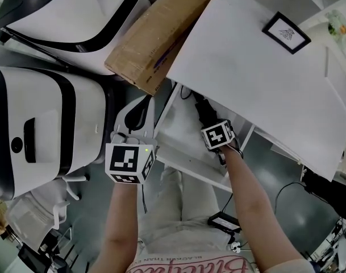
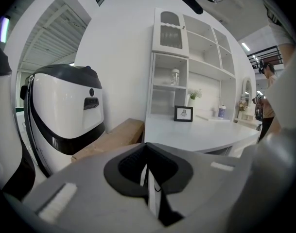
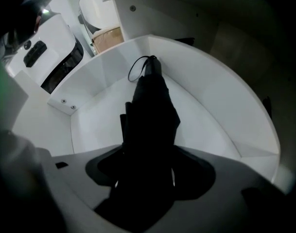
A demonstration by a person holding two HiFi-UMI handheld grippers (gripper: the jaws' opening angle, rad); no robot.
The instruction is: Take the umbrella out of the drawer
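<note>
A black folded umbrella point(image 3: 150, 106) is laid lengthwise in the open white drawer point(image 3: 220, 115), its looped end turned toward twelve o'clock.

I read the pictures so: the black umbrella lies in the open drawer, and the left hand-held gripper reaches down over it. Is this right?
One thing is wrong: it is the right hand-held gripper that reaches down over the black umbrella in the open drawer. The right gripper view shows it.
</note>
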